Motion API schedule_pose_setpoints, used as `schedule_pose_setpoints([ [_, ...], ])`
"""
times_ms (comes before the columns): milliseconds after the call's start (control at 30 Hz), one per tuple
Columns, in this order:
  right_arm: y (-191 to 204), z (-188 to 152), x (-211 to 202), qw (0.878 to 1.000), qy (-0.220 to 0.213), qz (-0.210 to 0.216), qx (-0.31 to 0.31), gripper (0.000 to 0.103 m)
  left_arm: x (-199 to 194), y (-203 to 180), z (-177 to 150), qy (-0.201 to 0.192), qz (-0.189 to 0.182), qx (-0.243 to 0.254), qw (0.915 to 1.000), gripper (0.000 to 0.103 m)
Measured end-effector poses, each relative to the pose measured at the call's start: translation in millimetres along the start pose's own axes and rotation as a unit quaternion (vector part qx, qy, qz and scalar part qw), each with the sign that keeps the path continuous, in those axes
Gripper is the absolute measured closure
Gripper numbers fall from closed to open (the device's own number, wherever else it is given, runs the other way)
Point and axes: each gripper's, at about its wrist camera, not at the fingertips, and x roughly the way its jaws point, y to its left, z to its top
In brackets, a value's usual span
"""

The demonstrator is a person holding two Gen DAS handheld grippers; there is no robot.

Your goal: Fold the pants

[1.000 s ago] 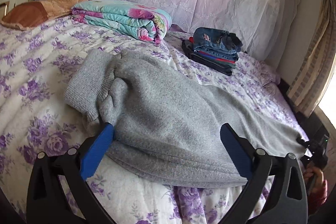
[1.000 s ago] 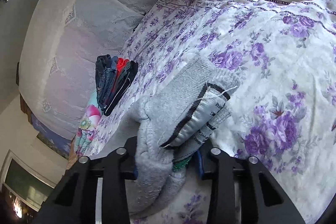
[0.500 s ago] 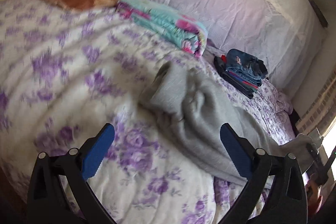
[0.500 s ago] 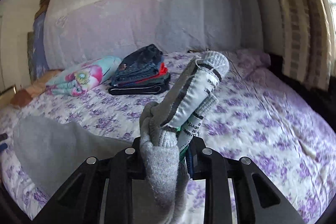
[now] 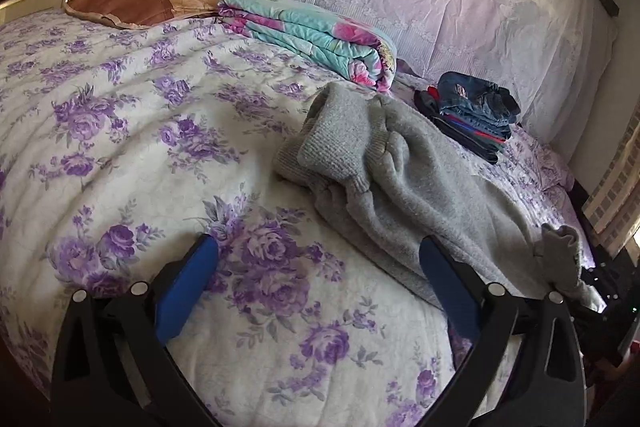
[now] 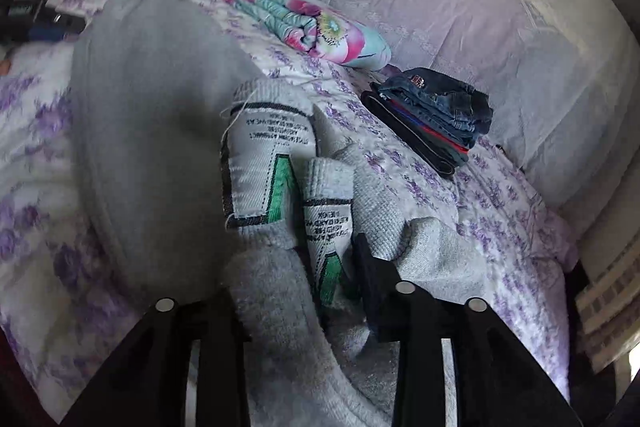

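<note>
Folding looks barely begun: the right gripper (image 6: 296,267) pinches the waistband of the grey knit pants (image 5: 404,183), labels showing between its fingers, while the left gripper (image 5: 316,263) gapes empty, the unfolded legs sprawled beyond its right finger.

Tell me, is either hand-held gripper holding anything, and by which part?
The right hand-held gripper pinches the grey pants at the waistband with the sewn labels. The left hand-held gripper is open, holding nothing.
</note>
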Motion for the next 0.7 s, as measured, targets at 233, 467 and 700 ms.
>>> schedule_pose_setpoints([
  [233,-21,4,-54,0.992,-0.082,0.078,0.055,0.017,0,-1,-1,0.0,0.001,0.001,1.0,0.005],
  [467,-78,15,-38,0.972,-0.092,0.056,0.211,0.017,0,0,-1,-0.003,-0.001,-0.002,1.0,0.005],
  [700,-38,3,36,0.975,0.03,0.097,0.198,0.016,1,0,1,-0.001,-0.003,-0.003,1.0,0.005],
])
